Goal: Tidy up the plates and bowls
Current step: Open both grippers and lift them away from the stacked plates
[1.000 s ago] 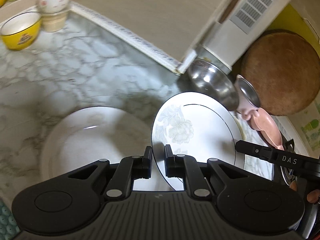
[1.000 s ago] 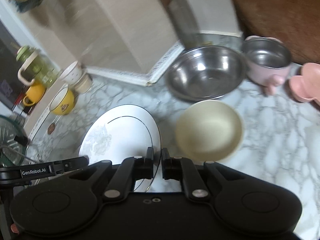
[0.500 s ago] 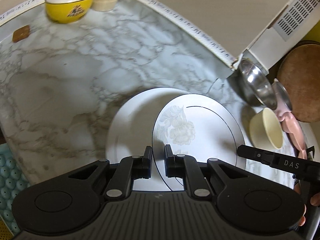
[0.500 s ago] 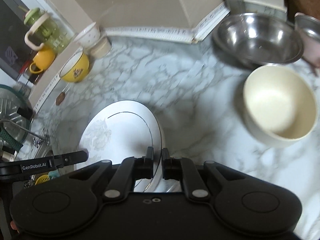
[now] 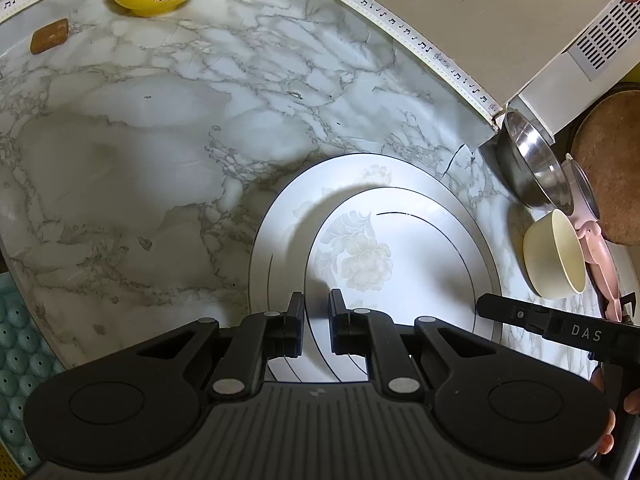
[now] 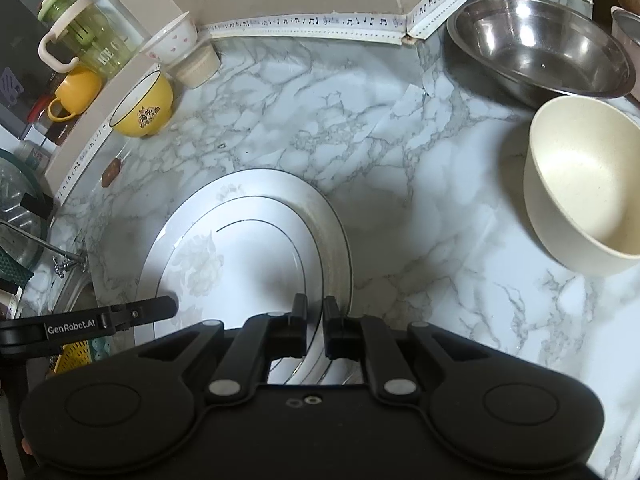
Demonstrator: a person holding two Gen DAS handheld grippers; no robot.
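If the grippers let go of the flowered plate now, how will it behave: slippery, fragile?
The flowered plate looks glazed, so probably slippery in the left gripper. It seems thin ceramic, likely to chip. Above the larger plate, it would probably settle flat.

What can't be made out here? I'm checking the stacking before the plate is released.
- Left wrist view: near rim of the floral white plate hidden by the left tool.
- Both views: whether it touches the larger white plate below, unclear.
- Right wrist view: steel bowl behind the cream bowl, partly covered.
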